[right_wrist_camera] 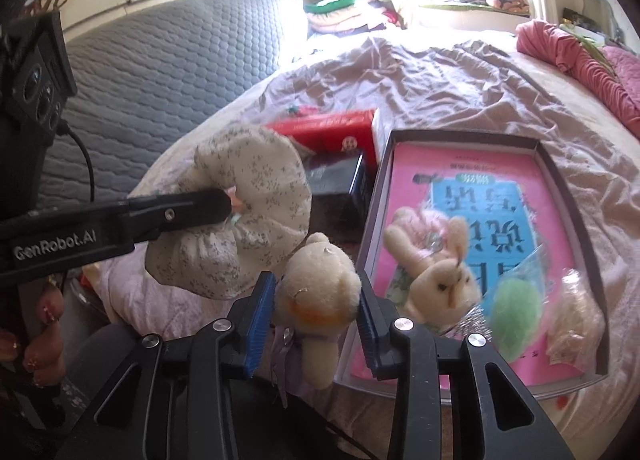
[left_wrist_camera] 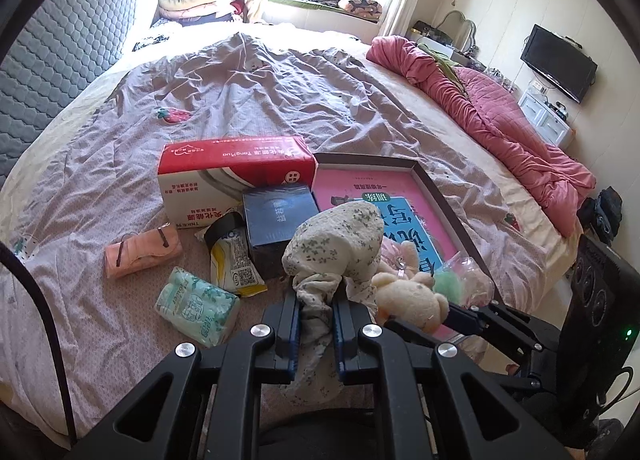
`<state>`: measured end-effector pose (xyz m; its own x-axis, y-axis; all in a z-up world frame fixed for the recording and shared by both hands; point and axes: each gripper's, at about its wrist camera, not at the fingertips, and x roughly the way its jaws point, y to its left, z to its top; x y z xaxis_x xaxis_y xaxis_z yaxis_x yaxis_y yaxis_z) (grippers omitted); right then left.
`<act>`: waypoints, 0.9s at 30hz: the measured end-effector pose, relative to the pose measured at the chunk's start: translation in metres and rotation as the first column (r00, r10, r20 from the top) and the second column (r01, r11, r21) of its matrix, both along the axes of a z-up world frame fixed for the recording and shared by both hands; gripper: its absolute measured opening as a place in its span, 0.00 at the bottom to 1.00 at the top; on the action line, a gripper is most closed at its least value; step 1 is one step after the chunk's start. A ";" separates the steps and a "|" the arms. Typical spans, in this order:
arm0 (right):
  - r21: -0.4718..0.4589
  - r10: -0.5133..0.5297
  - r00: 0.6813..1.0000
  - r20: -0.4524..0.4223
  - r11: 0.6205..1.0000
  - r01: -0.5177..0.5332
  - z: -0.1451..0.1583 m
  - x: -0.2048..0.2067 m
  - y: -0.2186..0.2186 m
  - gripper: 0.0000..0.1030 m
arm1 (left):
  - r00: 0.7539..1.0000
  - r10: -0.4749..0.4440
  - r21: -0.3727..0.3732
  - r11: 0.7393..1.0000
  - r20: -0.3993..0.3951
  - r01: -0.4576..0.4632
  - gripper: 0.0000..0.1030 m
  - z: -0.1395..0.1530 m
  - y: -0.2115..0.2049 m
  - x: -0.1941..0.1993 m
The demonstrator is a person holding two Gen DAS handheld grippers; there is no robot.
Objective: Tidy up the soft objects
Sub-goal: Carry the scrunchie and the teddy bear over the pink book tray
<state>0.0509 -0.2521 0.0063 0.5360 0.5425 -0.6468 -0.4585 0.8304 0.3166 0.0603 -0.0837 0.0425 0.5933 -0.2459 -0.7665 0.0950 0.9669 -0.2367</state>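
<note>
The left tongs (left_wrist_camera: pixel 316 324) are clenched on a floral cloth bundle (left_wrist_camera: pixel 336 236), their blue-lined fingers (left_wrist_camera: pixel 290 334) pinching its gathered neck while the puffed, rounded part of the fabric stands up above them, held clear of the bed (left_wrist_camera: pixel 260 100). The right tongs (right_wrist_camera: pixel 318 300) grasp a small cream teddy bear (right_wrist_camera: pixel 316 292) by the head, one blue pad on either side of it, its body and a pale ribbon hanging down between the fingers; no gap shows at the pads, though the plush hides the contact itself, so the grip looks firm rather than certain. In the left wrist view the bear sits just right of the cloth bundle, close to it. Behind and to the right lies a shallow dark-rimmed box (right_wrist_camera: pixel 560 188) with a pink and blue printed sheet on its floor; inside it rest a cream plush rabbit (right_wrist_camera: pixel 440 272), a green fluffy ball (right_wrist_camera: pixel 514 312) in clear wrapping, and a pale, blurred item at the near right corner. On the lilac bedspread to the left are a red and white tissue box (left_wrist_camera: pixel 232 176), a dark blue box (left_wrist_camera: pixel 278 216), a yellow and white packet (left_wrist_camera: pixel 234 260), a mint green tissue pack (left_wrist_camera: pixel 196 306) and a pink pouch (left_wrist_camera: pixel 142 254).
</note>
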 end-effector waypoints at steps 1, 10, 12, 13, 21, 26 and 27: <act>0.006 -0.014 1.000 0.012 1.000 0.014 0.005 0.000 -0.004 0.39 | 1.000 -0.003 -0.002 1.000 0.006 0.003 0.13 0.003 -0.002 0.000; 0.038 -0.133 0.985 0.107 0.991 0.129 0.045 0.000 -0.043 0.39 | 0.999 -0.044 -0.008 0.999 0.032 0.044 0.13 0.018 -0.023 0.002; 0.046 -0.152 0.981 0.120 0.988 0.148 0.051 -0.001 -0.051 0.39 | 0.998 -0.056 -0.009 0.998 0.037 0.056 0.13 0.020 -0.028 0.002; 0.051 -0.161 0.979 0.123 0.987 0.156 0.053 0.000 -0.055 0.39 | 0.997 -0.064 -0.010 0.998 0.038 0.065 0.13 0.021 -0.032 0.002; 0.080 -0.234 0.962 0.140 0.971 0.225 0.060 0.000 -0.085 0.39 | 0.992 -0.125 -0.039 0.991 0.019 0.126 0.13 0.018 -0.053 0.005; 0.093 -0.283 0.949 0.137 0.958 0.272 0.057 0.001 -0.105 0.39 | 0.985 -0.172 -0.064 0.983 -0.020 0.171 0.13 0.003 -0.066 0.006; 0.093 -0.290 0.947 0.134 0.956 0.280 0.056 0.001 -0.107 0.39 | 0.983 -0.179 -0.078 0.981 -0.033 0.176 0.13 -0.001 -0.068 0.007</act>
